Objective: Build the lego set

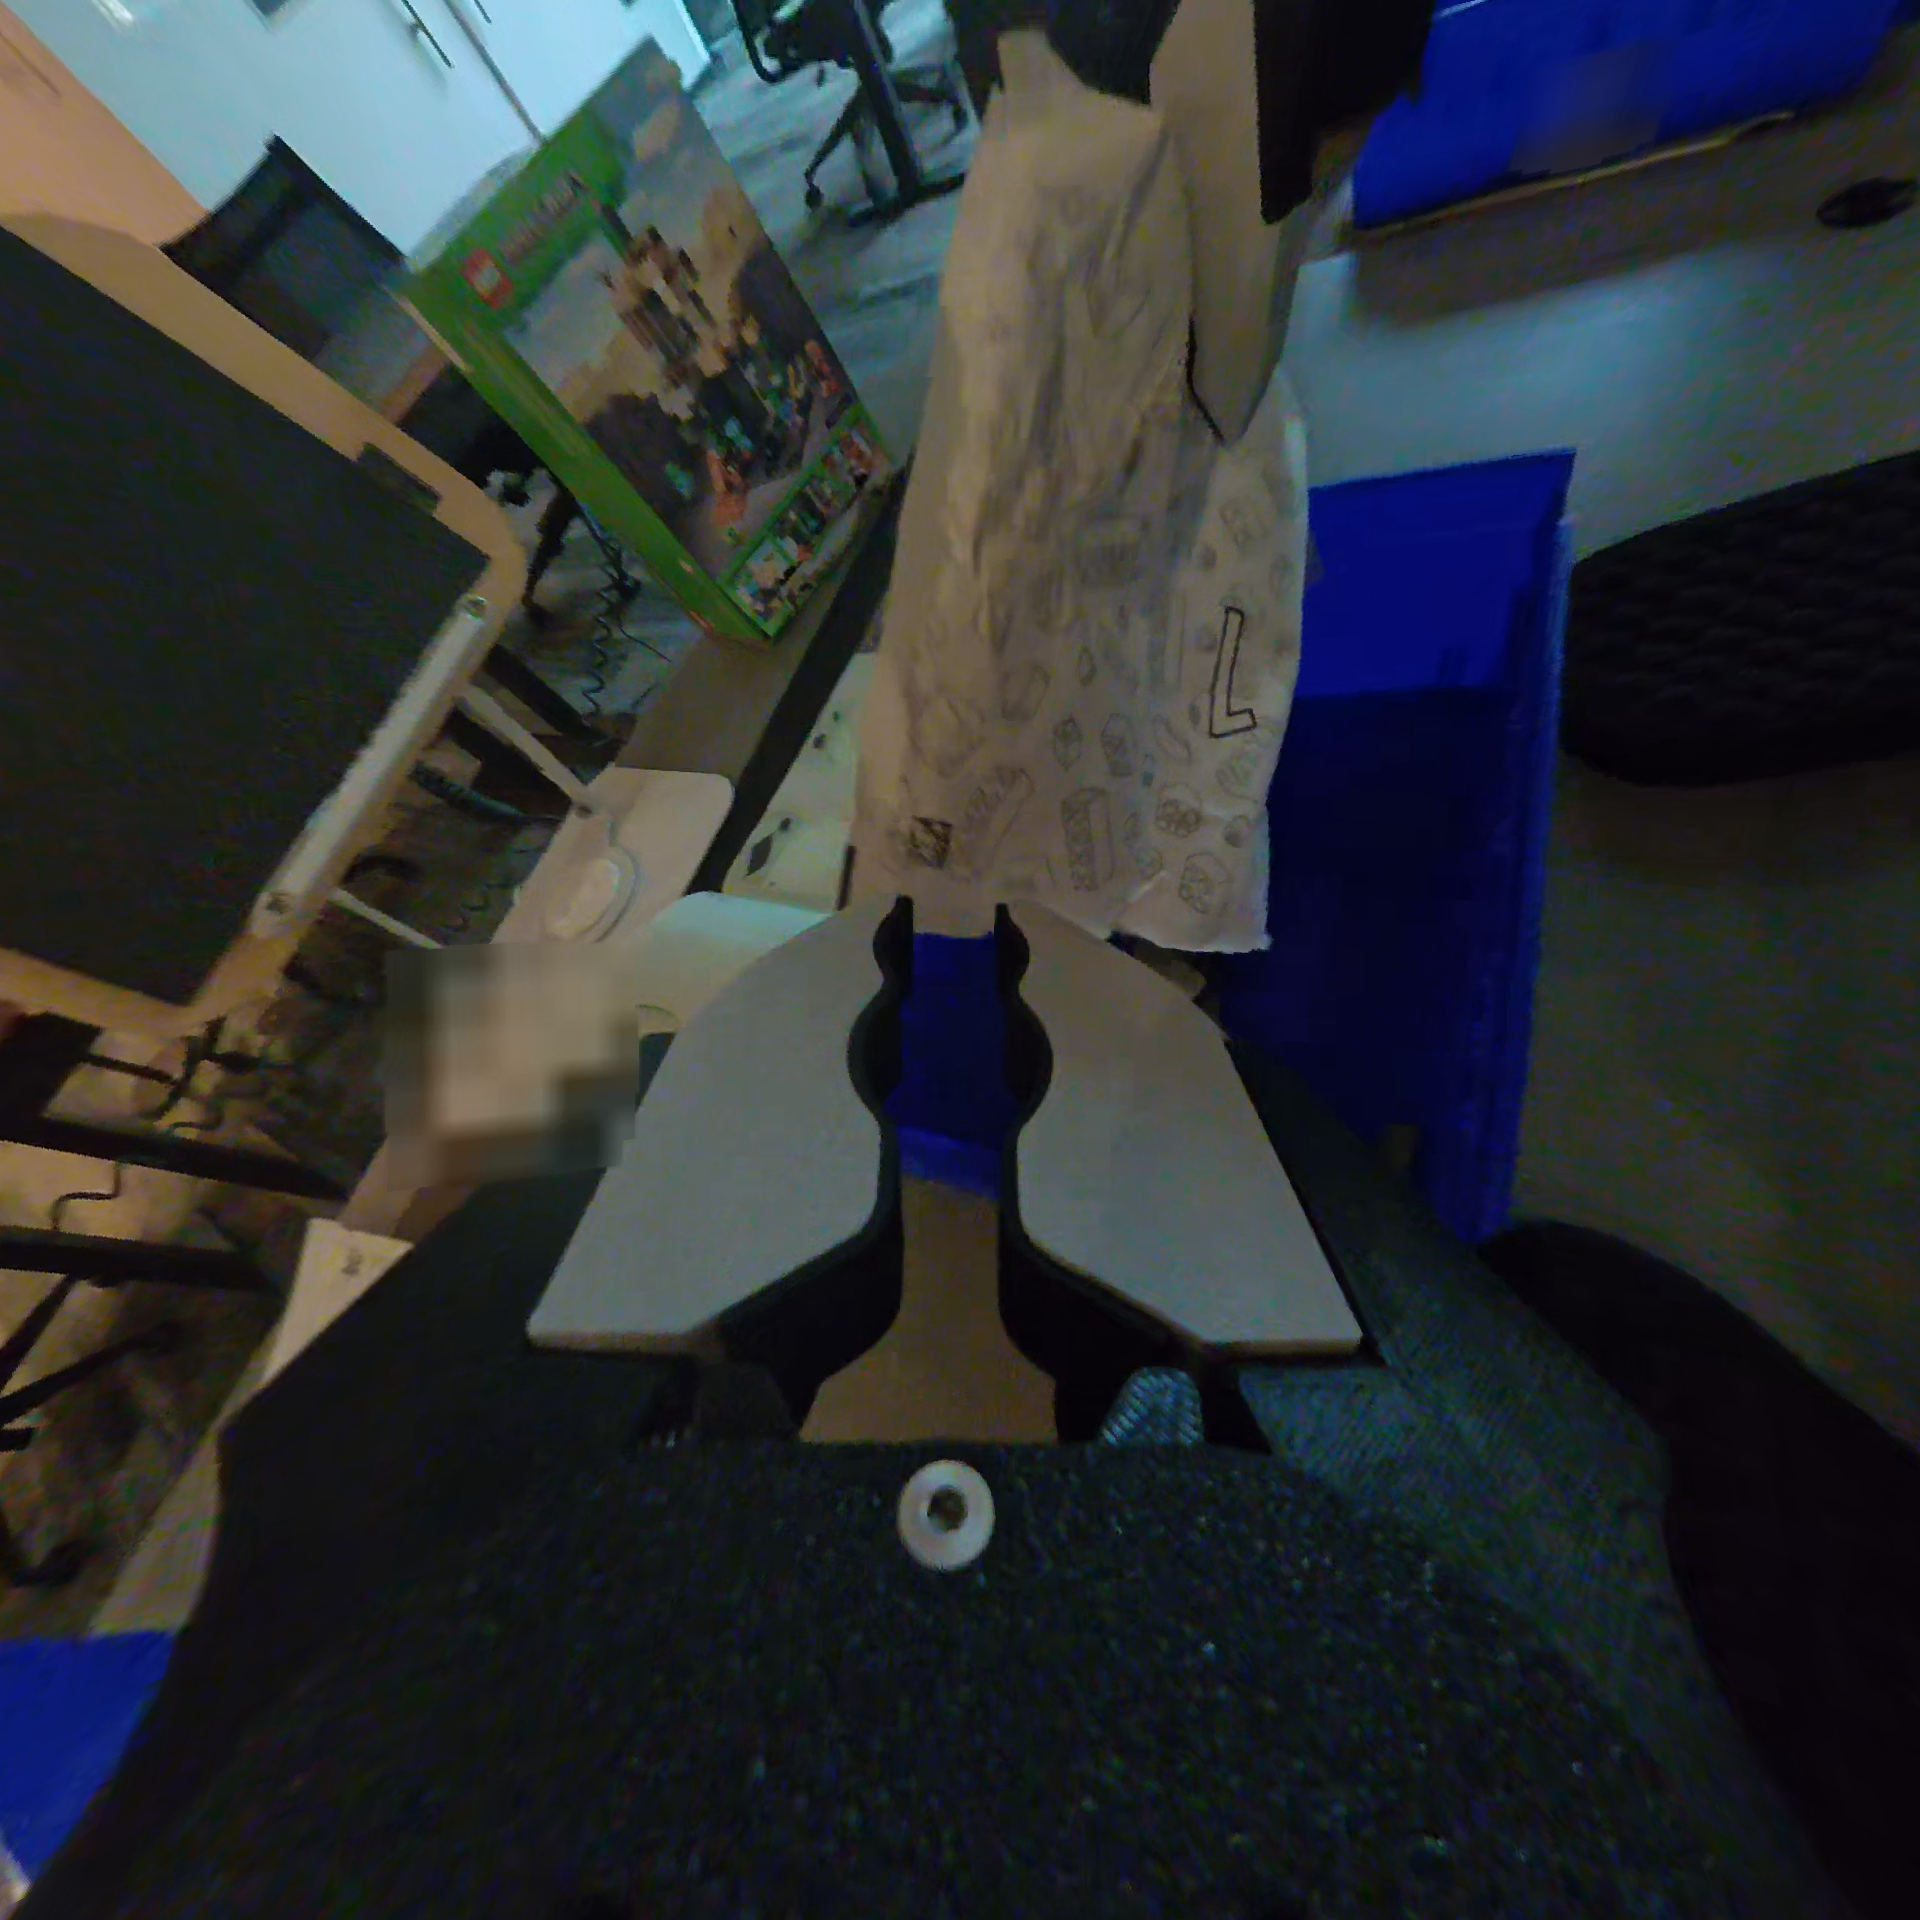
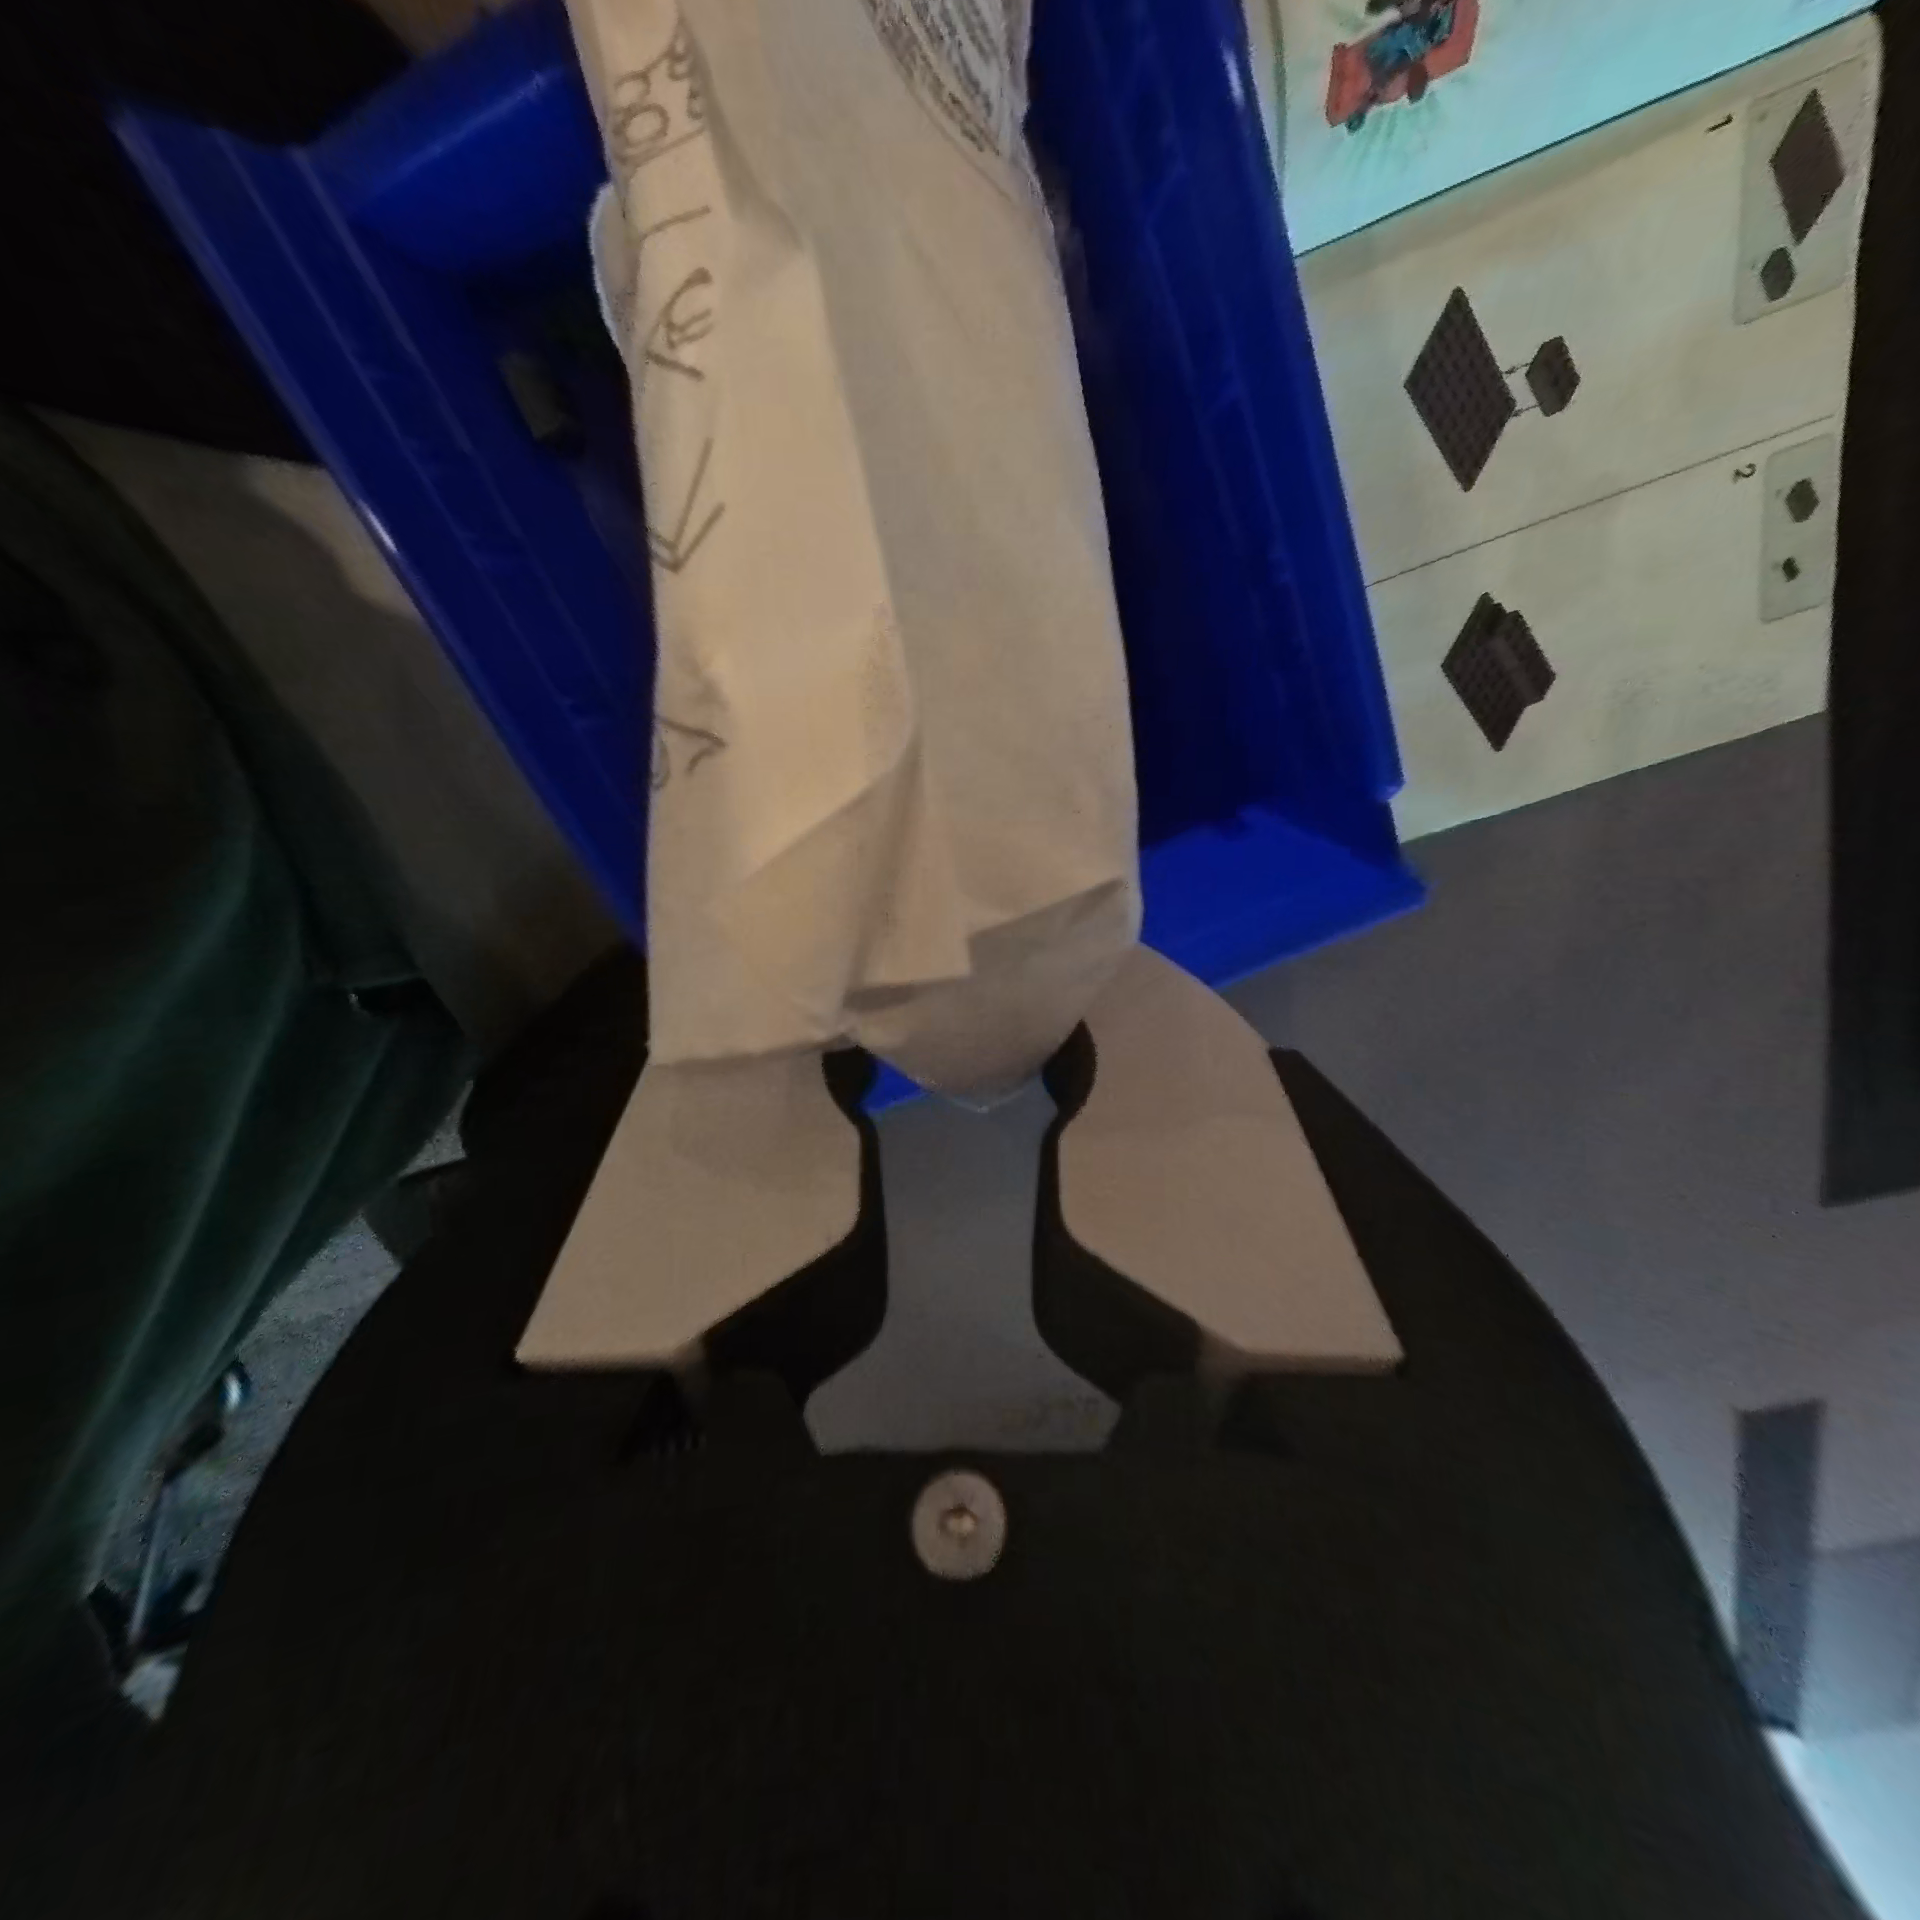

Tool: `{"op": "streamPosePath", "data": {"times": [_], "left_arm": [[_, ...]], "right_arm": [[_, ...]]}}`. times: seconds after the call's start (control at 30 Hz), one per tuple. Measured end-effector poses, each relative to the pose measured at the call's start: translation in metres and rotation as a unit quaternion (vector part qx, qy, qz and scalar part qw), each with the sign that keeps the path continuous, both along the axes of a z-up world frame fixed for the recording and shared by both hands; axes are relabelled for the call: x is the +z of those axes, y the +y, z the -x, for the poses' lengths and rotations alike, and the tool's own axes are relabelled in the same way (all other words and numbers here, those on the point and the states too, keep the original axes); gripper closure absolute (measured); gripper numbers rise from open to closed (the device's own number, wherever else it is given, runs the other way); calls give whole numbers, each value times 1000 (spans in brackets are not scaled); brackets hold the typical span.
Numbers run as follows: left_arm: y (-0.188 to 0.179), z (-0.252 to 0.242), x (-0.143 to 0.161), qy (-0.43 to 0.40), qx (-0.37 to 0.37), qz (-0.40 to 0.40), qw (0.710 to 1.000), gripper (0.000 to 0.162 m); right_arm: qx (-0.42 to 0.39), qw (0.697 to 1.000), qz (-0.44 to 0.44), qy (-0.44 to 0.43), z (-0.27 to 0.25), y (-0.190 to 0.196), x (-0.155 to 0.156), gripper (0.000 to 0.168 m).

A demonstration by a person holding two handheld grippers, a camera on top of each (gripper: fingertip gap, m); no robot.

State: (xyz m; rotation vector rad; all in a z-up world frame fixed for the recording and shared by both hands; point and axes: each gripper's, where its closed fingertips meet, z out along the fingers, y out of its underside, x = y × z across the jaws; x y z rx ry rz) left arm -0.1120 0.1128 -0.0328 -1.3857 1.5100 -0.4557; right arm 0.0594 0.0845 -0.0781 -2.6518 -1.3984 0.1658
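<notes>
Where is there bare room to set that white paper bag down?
The paper bag hangs from the right gripper over the blue bin. Bare grey surface lies just beside the bin's near wall, below the open instruction booklet. In the left wrist view, the side with the green set box, cables and table legs is crowded.

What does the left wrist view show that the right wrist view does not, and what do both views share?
Only the left wrist view shows the green lego box standing at the back, a dark panel with a pale frame on the left, office chairs far off, and the left gripper, its fingers slightly apart with nothing between them. Only the right wrist view shows the open instruction booklet with its building steps, and the right gripper closed on the bag's end. Both share the white paper bag printed with brick outlines and the blue bin behind it.
</notes>
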Motion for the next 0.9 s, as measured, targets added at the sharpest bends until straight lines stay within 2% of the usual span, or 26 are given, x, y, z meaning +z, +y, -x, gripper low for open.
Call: {"op": "streamPosePath", "data": {"times": [0.13, 0.4, 0.53, 0.63, 0.67, 0.73, 0.83, 0.9], "left_arm": [[7, -3, 2, 20, 8, -20, 1000, 145], [24, -41, -9, 57, -33, -20, 998, 123], [18, -66, -20, 81, -94, 12, 992, 108], [12, -84, -32, 101, -137, 16, 985, 106], [6, -90, -34, 101, -155, 27, 982, 107], [0, -100, -35, 97, -171, 32, 980, 122], [-2, -107, -37, 101, -173, 27, 979, 147], [1, -109, -36, 96, -158, 28, 982, 161]], "right_arm": [[12, 999, 15, -26, 4, 3, -1, 142], [32, 996, 40, -71, 7, 6, -1, 143], [51, 995, 47, -75, 12, 5, -2, 143], [71, 994, 46, -73, 16, 3, -6, 143], [73, 994, 44, -69, 18, 3, -7, 144], [77, 994, 38, -63, 20, 2, -9, 145], [85, 994, 16, -60, 20, 6, -7, 157], [87, 995, 8, -43, 19, 6, -7, 158]]}}
